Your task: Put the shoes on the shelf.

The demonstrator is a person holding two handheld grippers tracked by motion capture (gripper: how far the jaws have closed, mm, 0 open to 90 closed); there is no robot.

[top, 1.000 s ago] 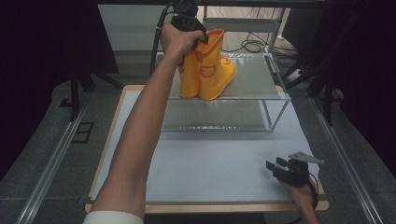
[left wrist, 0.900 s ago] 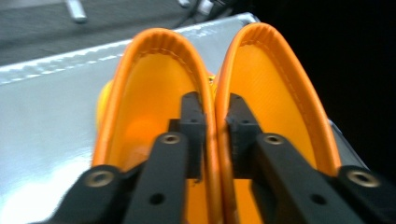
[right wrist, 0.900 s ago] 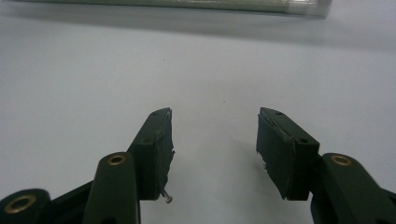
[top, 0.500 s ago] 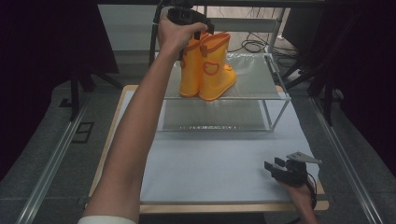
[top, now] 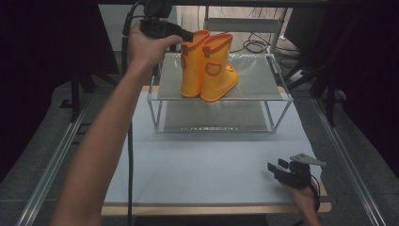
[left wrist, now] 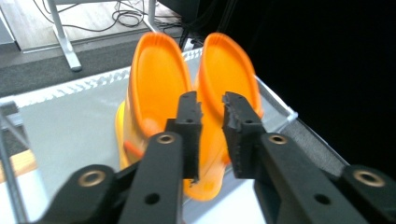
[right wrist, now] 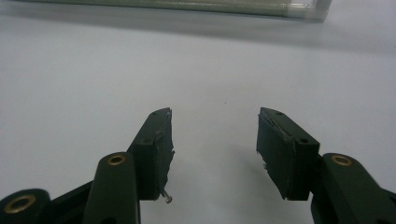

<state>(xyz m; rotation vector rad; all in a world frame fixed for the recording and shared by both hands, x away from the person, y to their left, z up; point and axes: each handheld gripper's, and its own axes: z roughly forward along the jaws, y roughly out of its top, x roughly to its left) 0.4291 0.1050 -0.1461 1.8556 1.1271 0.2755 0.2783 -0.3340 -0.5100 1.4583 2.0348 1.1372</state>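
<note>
Hovering just behind and above the upright orange rain boots [top: 207, 66], the left gripper [left wrist: 212, 109] has just been closing to a narrow, empty gap, while the right gripper [right wrist: 212, 140] gapes wide, well apart.

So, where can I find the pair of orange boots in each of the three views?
High view: the orange boots stand upright at upper centre, on the top shelf of the wire rack.
Left gripper view: the boots are at centre, just beyond the fingers.
Right gripper view: not in it.
Shared landmark: the wire rack's edge.
</note>
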